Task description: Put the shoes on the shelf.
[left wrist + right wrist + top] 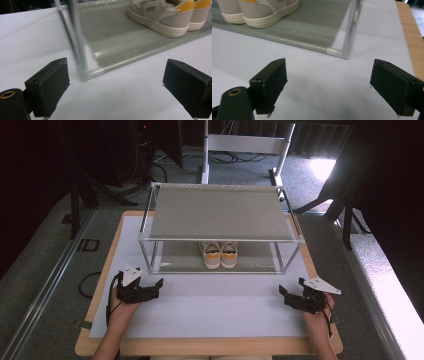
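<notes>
A pair of beige shoes [220, 254] with yellow heel tabs stands on the lower shelf [250, 262] of a two-level metal shoe rack [220, 212], heels toward me. My left gripper [156, 288] rests open on the white mat near the rack's front left post. My right gripper [285, 296] rests open near the front right post. In the left gripper view the gripper [116, 85] has nothing between its pads and the shoes [162, 17] lie ahead to the right. The right gripper view shows that gripper [329, 82] likewise empty, with the shoes [262, 10] at upper left.
The rack's grey top shelf [215, 210] overhangs the shoes. Thin metal posts [75, 37] [352, 30] stand just ahead of each gripper. A white mat [200, 305] covers the wooden table [210, 347]. Stands and cables sit on the floor beyond.
</notes>
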`<state>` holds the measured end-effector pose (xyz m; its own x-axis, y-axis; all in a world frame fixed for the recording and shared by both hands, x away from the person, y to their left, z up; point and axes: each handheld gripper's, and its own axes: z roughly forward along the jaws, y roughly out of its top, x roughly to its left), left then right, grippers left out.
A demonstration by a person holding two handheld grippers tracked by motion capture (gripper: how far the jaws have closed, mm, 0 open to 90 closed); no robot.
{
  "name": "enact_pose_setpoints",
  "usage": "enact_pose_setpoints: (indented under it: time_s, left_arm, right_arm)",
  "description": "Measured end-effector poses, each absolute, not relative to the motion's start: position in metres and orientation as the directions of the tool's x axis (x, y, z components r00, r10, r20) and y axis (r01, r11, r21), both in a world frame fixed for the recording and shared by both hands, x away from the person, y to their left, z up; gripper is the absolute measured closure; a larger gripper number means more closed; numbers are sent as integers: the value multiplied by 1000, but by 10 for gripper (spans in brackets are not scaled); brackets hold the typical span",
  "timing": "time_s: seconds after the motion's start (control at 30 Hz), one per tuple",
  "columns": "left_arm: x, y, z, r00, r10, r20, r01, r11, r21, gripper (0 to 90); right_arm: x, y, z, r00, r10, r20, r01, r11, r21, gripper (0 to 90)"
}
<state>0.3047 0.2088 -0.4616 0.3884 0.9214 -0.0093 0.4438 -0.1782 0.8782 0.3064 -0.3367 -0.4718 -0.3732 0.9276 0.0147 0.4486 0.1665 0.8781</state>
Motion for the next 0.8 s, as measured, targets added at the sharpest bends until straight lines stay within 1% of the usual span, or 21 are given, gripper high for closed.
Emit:
enact_pose_setpoints:
  time_s: [0.23, 0.27, 0.47, 0.8]
  left_arm:
    - [297, 227, -463, 344, 938, -26, 441, -137, 887, 66]
    - [296, 232, -465, 326, 945, -36, 439, -118, 891, 66]
    - [291, 241, -466, 293, 954, -61, 420, -71, 905, 66]
    - [289, 244, -467, 292, 953, -77, 410, -53, 910, 66]
  right_arm:
    - [307, -347, -473, -331, 943, 25, 451, 136, 882, 133]
    - [307, -350, -473, -318, 948, 21, 449, 131, 884, 133]
    - [308, -353, -476, -300, 953, 28, 453, 117, 884, 133]
    - [308, -352, -477, -304, 953, 11, 449, 133, 884, 133]
